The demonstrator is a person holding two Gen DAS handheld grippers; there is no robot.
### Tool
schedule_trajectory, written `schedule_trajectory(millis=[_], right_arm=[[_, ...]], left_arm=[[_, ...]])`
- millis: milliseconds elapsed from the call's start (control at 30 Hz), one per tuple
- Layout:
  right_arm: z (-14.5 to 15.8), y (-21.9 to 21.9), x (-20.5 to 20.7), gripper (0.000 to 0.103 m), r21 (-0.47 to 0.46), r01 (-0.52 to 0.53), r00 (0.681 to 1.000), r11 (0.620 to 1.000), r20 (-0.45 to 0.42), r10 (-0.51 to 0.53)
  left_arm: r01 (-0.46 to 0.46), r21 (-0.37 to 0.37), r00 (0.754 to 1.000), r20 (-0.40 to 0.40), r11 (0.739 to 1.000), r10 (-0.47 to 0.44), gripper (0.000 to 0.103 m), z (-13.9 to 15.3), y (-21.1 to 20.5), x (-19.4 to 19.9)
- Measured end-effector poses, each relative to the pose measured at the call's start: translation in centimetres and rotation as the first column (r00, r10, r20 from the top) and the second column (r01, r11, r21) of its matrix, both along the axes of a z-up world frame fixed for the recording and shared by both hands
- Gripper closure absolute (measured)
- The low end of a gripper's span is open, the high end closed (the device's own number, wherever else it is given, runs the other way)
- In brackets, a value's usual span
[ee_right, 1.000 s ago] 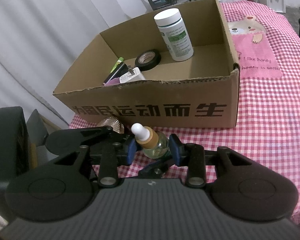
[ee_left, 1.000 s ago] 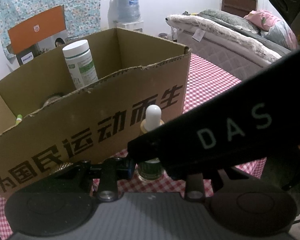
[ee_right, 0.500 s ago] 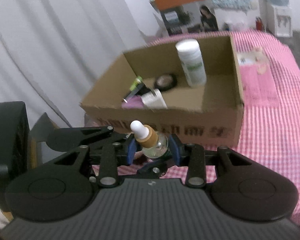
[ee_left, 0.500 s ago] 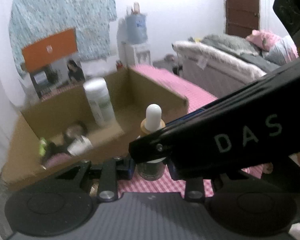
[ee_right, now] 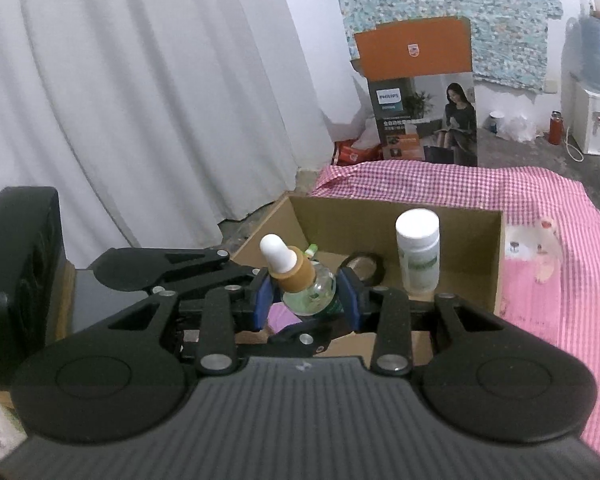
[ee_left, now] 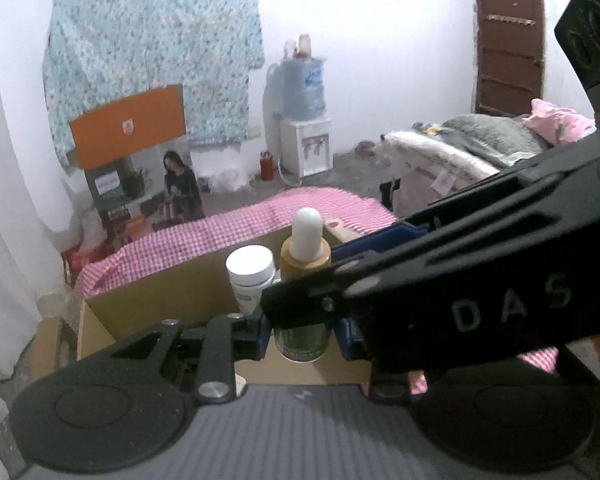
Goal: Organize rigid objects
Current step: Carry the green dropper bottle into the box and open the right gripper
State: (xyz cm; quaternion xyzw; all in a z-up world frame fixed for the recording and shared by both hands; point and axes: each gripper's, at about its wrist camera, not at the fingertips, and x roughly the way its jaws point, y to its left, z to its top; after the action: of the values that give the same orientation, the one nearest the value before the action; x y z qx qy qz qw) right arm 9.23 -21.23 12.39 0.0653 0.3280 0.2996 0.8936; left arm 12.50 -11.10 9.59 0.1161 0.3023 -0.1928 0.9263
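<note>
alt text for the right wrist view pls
A hand-held gripper clamps a small dropper bottle above an open cardboard box on a pink checked cloth. Inside stand a white-capped bottle and a tape roll.

Dropper bottle (ee_right: 309,293): clear glossy glass body, matt tan collar, smooth white rubbery bulb. Right gripper (ee_right: 307,300): matt black plastic, blue pads (ee_right: 263,300), shiny metal rivets. Left gripper (ee_left: 302,340): same matt black plastic. Cardboard box (ee_right: 396,211): plain brown, matt. White bottle (ee_right: 417,254): smooth plastic, paper label. Tablecloth (ee_right: 540,188): pink checked woven cloth. Curtain (ee_right: 140,92): soft grey fabric.
</note>
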Motion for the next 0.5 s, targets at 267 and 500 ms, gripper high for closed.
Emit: schedule_trajectory(millis=[267,500], right_arm=[[-4.2,1.1,9.0,0.069,-0.011,-0.021,0.984,1.000,-0.178,0.018],[-8.9,1.9,14.0,0.069,-0.002,-0.020,0.954,1.000,-0.299,0.018]], left_arm=[[-0.079,0.021,0.980,-0.181,0.997,0.081,0.070,-4.1,0.7,7.3],[-0.094,0.035,0.950,-0.296,0.995,0.101,0.070,-7.3,1.3,10.4]])
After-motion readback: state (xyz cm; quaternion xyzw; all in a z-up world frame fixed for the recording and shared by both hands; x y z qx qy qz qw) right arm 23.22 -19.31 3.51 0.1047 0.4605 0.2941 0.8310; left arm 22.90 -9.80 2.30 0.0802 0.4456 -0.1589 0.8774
